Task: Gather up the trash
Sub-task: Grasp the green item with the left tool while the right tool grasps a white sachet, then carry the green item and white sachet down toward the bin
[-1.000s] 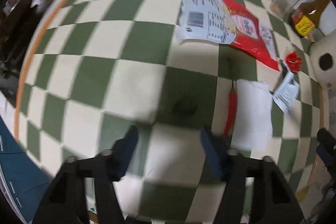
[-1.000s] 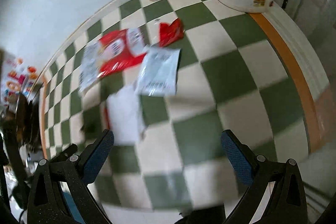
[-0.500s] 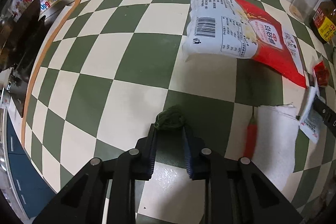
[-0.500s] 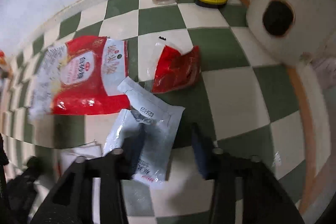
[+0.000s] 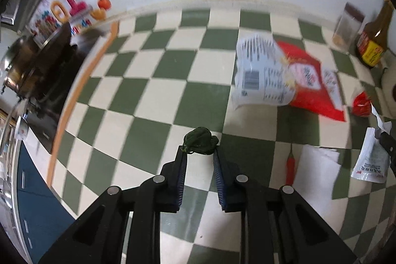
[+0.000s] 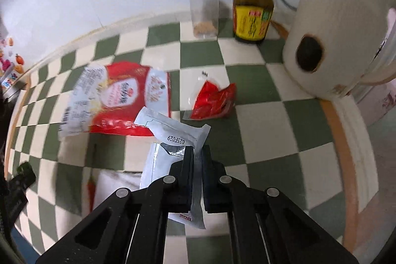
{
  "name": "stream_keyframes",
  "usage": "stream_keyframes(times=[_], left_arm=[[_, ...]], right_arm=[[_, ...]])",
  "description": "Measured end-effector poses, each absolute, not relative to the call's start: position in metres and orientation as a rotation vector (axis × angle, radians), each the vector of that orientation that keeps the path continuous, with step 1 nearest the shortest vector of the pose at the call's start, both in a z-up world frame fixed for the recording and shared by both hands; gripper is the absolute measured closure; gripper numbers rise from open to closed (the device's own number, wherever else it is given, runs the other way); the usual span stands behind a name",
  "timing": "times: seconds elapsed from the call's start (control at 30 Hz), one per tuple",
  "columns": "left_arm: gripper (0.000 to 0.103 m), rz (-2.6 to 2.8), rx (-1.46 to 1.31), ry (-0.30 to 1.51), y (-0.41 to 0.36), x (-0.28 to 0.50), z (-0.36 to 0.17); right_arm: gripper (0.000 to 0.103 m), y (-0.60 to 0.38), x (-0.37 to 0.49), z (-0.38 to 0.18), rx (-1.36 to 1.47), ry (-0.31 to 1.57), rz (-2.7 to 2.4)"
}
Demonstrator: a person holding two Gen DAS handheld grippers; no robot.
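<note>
My left gripper (image 5: 199, 152) is shut on a dark green crumpled scrap (image 5: 200, 137) and holds it above the checkered tabletop. My right gripper (image 6: 196, 152) is shut on a silver-white foil sachet (image 6: 173, 132), lifted off the table; the sachet also shows in the left wrist view (image 5: 371, 160). On the table lie a large red and white bag (image 6: 116, 98), a small red wrapper (image 6: 212, 103), a white napkin (image 5: 318, 165) and a red chili pepper (image 5: 290, 168).
A clear jar (image 6: 204, 9), a brown sauce bottle (image 6: 252, 1) and a white kettle (image 6: 341, 24) stand at the back right by the wall. A stove with a dark pot (image 5: 37, 66) is at the left. The orange table edge (image 6: 346, 160) runs along the right.
My left gripper closed on the green scrap and lifted it. My right gripper closed on the foil sachet and raised it off the table.
</note>
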State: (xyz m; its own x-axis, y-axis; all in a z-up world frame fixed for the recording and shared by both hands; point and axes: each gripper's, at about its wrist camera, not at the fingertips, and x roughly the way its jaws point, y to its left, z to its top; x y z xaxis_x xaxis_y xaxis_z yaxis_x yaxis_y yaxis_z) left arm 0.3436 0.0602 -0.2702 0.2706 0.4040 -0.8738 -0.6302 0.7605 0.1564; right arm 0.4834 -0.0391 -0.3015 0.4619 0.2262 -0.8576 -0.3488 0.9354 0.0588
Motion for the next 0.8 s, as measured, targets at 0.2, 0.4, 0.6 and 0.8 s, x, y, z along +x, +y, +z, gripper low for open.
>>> stream_keyframes(times=[0.2,0.4,0.6,0.8], left_arm=[[0.085,0.674,-0.219,0.988,0.054,0.308,-0.227],[0.085,0.619,-0.185,0.913,0.037,0.244,-0.200],[0.085,0.560,-0.151,0.892,0.017,0.156,-0.193],[0.085,0.515,-0.167,0.964,0.000,0.082,-0.225]], right_arm=[[0.097,-0.047,0.434,-0.252,-0.141,0.930,0.377],[0.097,-0.053,0.350,-0.206,-0.112,0.855,0.424],[0.097,-0.063,0.245,-0.187,-0.100,0.825,0.411],[0.097,-0.074,0.139,-0.207,-0.079,0.880,0.398]])
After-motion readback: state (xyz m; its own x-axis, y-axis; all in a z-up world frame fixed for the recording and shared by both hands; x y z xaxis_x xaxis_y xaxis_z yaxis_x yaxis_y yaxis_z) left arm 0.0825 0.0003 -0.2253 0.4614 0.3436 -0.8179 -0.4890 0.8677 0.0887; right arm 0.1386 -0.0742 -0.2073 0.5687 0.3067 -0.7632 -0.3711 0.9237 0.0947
